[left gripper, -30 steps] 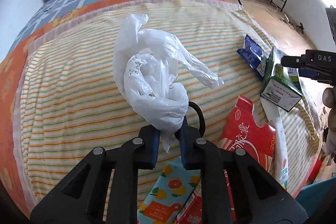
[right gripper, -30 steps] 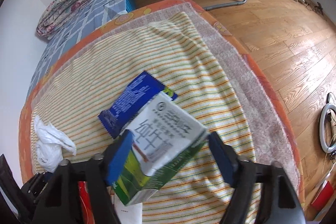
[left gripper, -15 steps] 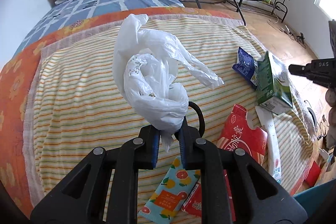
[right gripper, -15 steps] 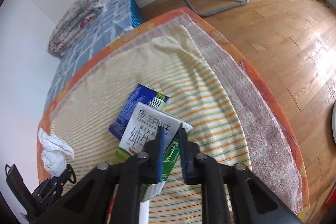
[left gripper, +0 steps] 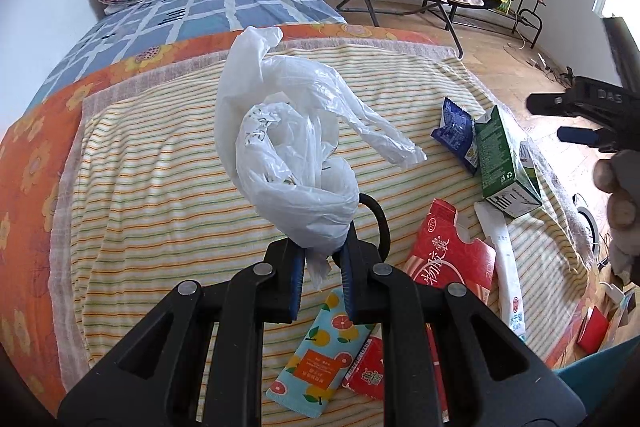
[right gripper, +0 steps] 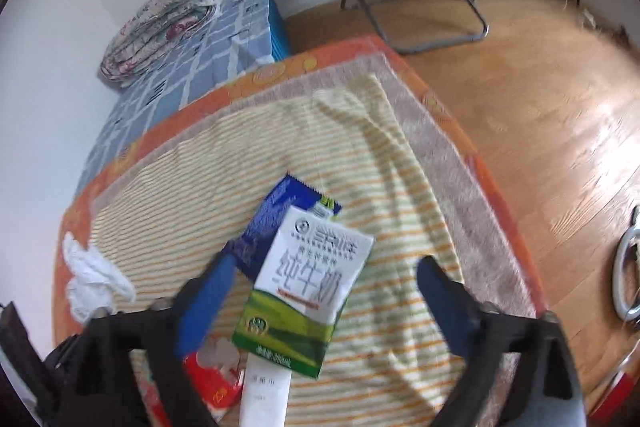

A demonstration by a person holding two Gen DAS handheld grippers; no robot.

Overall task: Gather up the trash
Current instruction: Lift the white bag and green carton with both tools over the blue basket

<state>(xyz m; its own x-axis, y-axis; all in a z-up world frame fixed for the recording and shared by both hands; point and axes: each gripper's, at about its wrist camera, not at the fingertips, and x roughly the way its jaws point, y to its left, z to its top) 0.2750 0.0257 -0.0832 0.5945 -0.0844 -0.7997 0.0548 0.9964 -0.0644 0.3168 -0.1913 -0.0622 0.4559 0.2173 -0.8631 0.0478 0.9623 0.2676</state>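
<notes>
left fingers (left gripper: pixel 322 263) pinch plastic bag (left gripper: pixel 288 155); right fingers (right gripper: pixel 324 291) opening, milk carton (right gripper: pixel 308 287) loose between.

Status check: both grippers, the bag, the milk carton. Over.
Left gripper shut on white plastic bag, held up. Right gripper opening, milk carton between the jaws, pads clear of it. Blue wrapper tucked under the carton.

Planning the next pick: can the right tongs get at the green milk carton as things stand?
Probably yes. The right tongs are opening wide, with the green milk carton lying between the fingers, untouched. Nothing lies on top of it; only the blue snack wrapper sits partly under its far end.
</notes>
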